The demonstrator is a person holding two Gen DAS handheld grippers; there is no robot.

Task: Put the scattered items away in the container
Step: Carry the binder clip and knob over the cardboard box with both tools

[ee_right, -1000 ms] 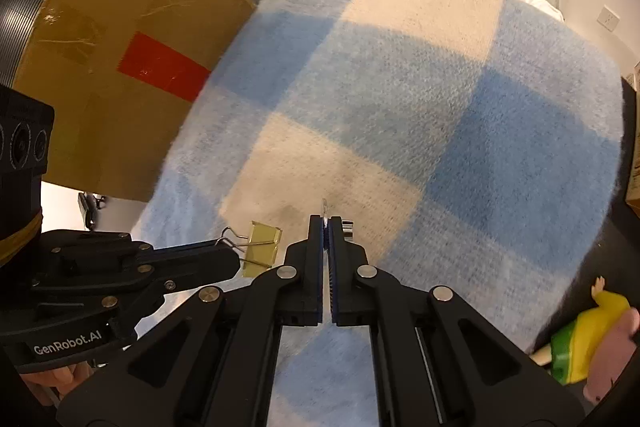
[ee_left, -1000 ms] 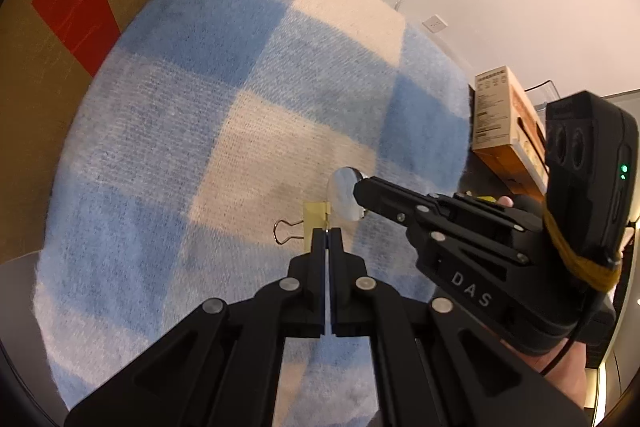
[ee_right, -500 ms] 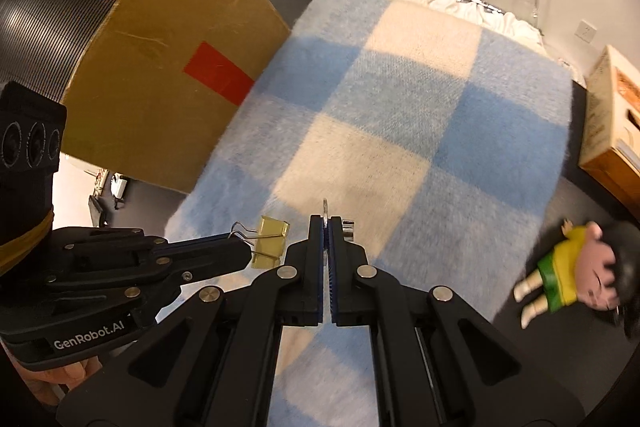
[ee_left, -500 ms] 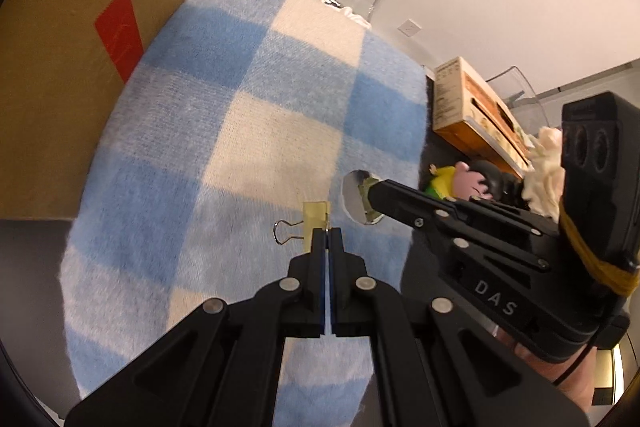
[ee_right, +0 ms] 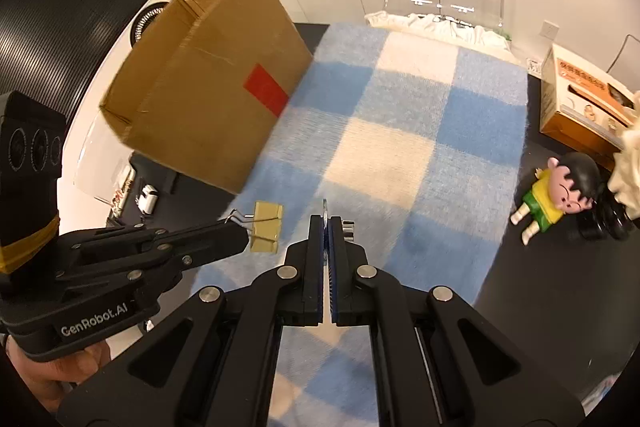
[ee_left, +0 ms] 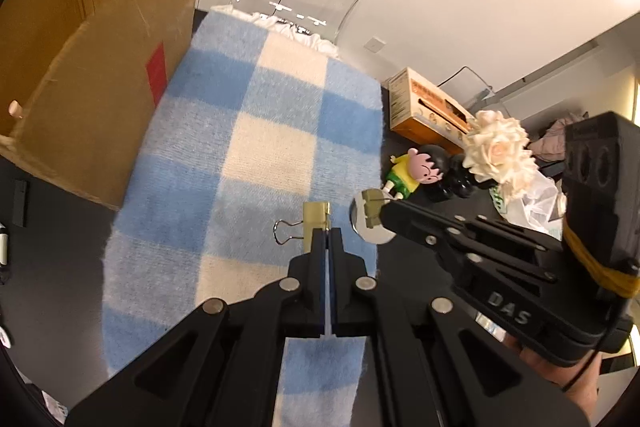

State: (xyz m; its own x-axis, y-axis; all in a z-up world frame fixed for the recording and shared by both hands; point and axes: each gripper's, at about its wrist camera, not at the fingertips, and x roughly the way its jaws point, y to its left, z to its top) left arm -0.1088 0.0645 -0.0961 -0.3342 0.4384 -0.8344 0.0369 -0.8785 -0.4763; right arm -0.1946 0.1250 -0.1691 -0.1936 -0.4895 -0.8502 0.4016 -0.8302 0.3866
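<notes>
1. Two grippers are loaded and held up above the blanket, side by side. The left gripper is clamped on a yellow binder clip; its wire handles stick out to the left, across the line of the fingers.
2. The right gripper is closed on a small round shiny disc. From the right wrist view the disc shows edge-on as a thin sliver between the pads. What the disc is cannot be told.
3. The cardboard box stands to the left of both grippers, touching the blanket's left edge. Judged from the task, it is the container. Its open top faces up and away; part of the inside wall shows in the left wrist view.
4. Deciding relation: the box lies forward and to the left of both tools, and the left gripper is the nearer one. The right gripper would have to cross over or behind the left to reach the opening.
5. Judgement: the clip should go in first, carried left and over the near wall. A low carry risks catching the clip's handles on the rim.
6. Other items lie on the dark table to the right: a doll, well apart from the box, beside a cream flower bunch.
</notes>
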